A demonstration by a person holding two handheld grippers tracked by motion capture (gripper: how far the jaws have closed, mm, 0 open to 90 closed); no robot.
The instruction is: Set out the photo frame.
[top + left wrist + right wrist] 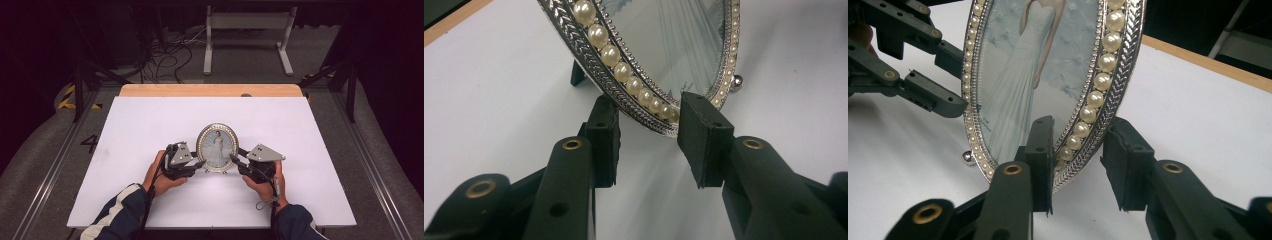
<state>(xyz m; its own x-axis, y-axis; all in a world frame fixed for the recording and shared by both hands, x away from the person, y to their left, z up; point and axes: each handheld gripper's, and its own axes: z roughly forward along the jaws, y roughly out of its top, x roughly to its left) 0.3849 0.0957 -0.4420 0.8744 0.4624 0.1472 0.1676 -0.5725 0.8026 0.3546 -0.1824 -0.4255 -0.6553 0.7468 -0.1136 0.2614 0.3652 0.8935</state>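
On the white desk point(150, 130) we see an oval pearl-rimmed picture frame point(217, 147) standing upright — left gripper point(198, 165) and right gripper point(235, 161) straddle its rim, jaws spread, not pinching.

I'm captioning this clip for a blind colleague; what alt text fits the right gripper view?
An oval picture frame edged with pearls stands upright on a white table, its rim between the right gripper's two black jaws. The left gripper reaches the frame's far edge.

Both grippers, left point(199, 165) and right point(235, 161), face inward, fingers apart.
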